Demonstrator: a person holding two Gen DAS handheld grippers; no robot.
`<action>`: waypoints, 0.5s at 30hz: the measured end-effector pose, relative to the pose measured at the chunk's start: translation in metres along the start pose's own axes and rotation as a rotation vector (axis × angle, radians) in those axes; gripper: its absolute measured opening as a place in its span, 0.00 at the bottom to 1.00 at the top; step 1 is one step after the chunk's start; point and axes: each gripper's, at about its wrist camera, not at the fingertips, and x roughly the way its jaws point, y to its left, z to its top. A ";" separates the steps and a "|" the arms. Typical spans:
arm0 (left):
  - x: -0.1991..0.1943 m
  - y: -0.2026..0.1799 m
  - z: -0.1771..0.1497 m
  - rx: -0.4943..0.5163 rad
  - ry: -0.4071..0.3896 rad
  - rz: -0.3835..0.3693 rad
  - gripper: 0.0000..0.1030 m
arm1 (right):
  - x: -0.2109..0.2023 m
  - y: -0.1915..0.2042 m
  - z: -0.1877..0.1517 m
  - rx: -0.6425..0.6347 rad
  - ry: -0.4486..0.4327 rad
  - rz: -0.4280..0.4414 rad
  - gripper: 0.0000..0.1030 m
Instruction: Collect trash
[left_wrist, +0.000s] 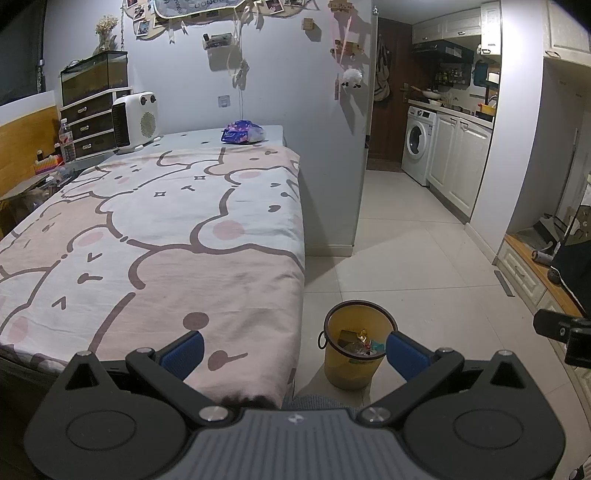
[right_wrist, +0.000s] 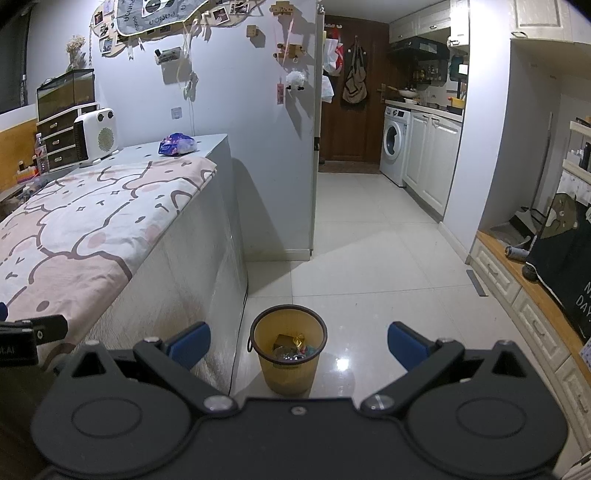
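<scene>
A yellow trash bin (left_wrist: 352, 363) (right_wrist: 289, 363) stands on the tiled floor beside the bed's foot corner, with wrappers and scraps inside. A crumpled blue and purple bag (left_wrist: 242, 132) (right_wrist: 177, 144) lies at the far end of the bed. My left gripper (left_wrist: 294, 350) is open over the bed's near corner, its right pad in front of the bin's rim, nothing between its fingers. My right gripper (right_wrist: 299, 345) is open above and just before the bin, also empty. The right gripper's tip (left_wrist: 563, 334) shows at the right edge of the left wrist view.
The bed (left_wrist: 147, 229) with a pink cartoon cover fills the left. A white heater (left_wrist: 135, 120) and drawers (left_wrist: 92, 125) stand at its far end. A low wooden bench with drawers (right_wrist: 517, 280) runs along the right. Open tiled floor (right_wrist: 369, 240) leads to a kitchen with a washing machine (right_wrist: 396, 138).
</scene>
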 end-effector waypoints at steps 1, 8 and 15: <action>0.000 0.000 0.000 0.000 0.000 0.000 1.00 | 0.000 0.000 0.000 0.000 0.000 0.000 1.00; 0.000 0.000 0.000 0.000 -0.003 0.000 1.00 | 0.000 -0.002 0.000 -0.002 -0.002 0.000 1.00; 0.000 0.000 0.000 -0.001 -0.003 0.000 1.00 | 0.000 -0.002 0.000 -0.001 -0.002 0.001 1.00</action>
